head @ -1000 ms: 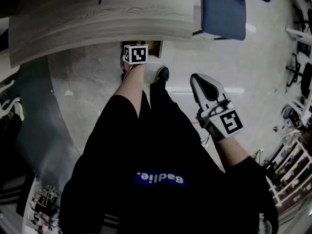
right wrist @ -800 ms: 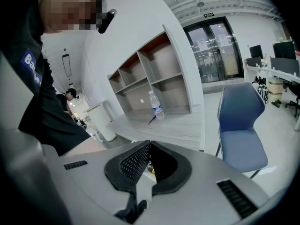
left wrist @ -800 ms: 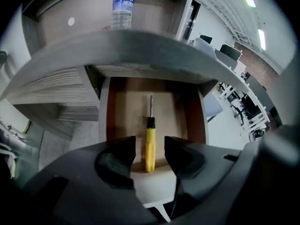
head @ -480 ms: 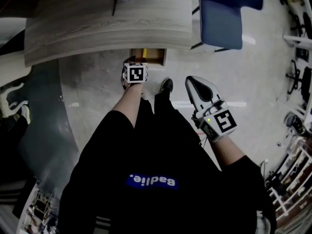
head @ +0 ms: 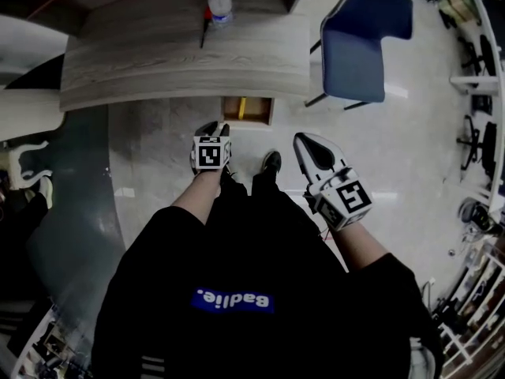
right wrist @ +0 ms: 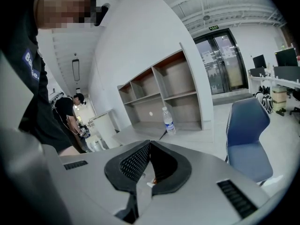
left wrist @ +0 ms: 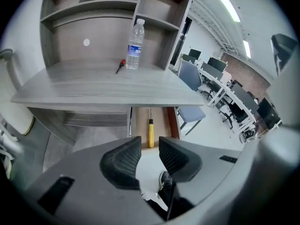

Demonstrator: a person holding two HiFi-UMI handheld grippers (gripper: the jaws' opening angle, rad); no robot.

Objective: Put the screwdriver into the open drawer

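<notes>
Desk: a grey wood-grain desk (head: 158, 61) is standing ahead, with open shelves (left wrist: 108, 3) rising behind it.
Chair: a blue chair (head: 359, 46) is sitting just off the desk's right end.
Drawer: the drawer (head: 262, 110) is hanging open beneath the desk's front edge.
Left gripper (left wrist: 150, 142): it is pointing down toward the drawer, its jaws closing on nothing, the pads not yet meeting.
Right gripper (right wrist: 150, 144): it is hovering to the right of the left one, its fingertips pressed together and empty.
Water bottle (left wrist: 135, 43): it is standing upright toward the back of the desk.
Screwdriver (left wrist: 151, 132): yellow-handled, it is lying lengthwise inside the open drawer.
</notes>
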